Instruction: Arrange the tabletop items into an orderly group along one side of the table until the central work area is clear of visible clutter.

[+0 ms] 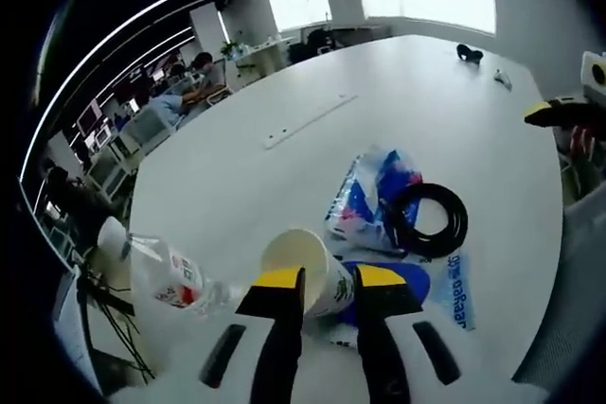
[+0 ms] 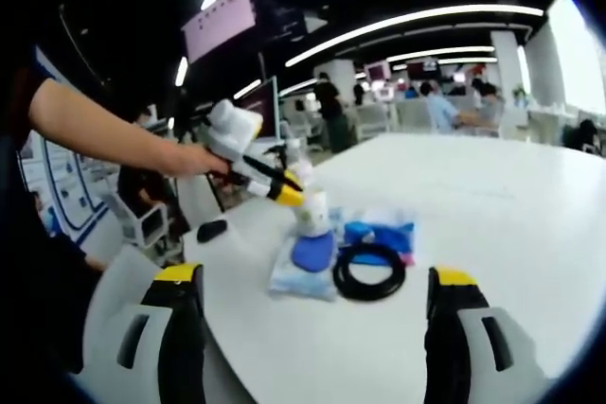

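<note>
On the white surface, near its edge: a paper cup clamped between the yellow-tipped jaws of the left tongs, seen from the left gripper view with one jaw against the rim side and the other on the far wall. Just behind the cup, a blue-and-white plastic bag lying flat, with a black ring, maybe a coiled cable, resting on its right part. Under and beside the cup, a blue pouch. To the left, a clear bottle on its side with a red-and-white label, touching nothing else as far as can be told. Far across the surface, a small black thing, too small to name. From the right gripper view: left tongs held by a hand, closed on the cup, above the bag, with the ring just to the right and the pouch behind it. Right tongs wide apart, holding nothing, hanging near the edge well short of the pile. Beyond, office desks and seated people.
</note>
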`<state>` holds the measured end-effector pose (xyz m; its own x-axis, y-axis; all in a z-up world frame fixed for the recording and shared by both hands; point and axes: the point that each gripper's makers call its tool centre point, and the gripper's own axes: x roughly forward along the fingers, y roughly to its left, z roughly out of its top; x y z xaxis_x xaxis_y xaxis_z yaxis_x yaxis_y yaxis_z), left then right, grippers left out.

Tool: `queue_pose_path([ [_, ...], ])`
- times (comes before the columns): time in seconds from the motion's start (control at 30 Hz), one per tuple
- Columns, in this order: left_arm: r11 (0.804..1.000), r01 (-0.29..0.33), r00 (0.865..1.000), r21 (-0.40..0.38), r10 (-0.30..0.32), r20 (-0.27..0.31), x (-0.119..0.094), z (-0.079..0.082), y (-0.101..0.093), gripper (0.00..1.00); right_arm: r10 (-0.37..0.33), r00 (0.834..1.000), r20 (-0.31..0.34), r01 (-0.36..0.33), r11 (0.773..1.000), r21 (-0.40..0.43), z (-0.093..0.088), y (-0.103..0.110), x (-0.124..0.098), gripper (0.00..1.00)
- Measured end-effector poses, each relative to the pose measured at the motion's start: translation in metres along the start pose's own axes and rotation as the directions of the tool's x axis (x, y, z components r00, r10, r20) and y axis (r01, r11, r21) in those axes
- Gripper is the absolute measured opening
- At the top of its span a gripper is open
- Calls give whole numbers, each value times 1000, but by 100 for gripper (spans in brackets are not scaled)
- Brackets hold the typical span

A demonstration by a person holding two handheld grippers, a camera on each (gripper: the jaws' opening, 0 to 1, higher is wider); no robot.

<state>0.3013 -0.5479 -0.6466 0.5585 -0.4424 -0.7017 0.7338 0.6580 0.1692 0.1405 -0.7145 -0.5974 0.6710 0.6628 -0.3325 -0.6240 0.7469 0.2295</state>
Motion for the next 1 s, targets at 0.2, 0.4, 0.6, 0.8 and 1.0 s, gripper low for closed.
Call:
queue_pose_path([
  [0.2,1000,18,1000,4,-18,-20,4,-5,-5,18,-6,1000,-3,6,1000,11,-3,-1,-1,96],
  [0.4,1000,27,999,0,-27,-36,7,-10,-5,16,-9,1000,-10,9,1000,11,-5,-2,0,96],
  [0.6,999,34,998,2,-34,-54,7,-14,-4,9,-9,1000,-15,9,1000,8,-4,-2,1,96],
  [0.8,998,50,997,35,-48,-66,7,-13,-5,1,-11,1000,-13,11,1000,4,-2,-3,3,95],
  [1.0,998,44,997,48,-41,-68,5,-9,-1,1,-14,1000,-13,14,1000,3,-2,-4,2,95],
])
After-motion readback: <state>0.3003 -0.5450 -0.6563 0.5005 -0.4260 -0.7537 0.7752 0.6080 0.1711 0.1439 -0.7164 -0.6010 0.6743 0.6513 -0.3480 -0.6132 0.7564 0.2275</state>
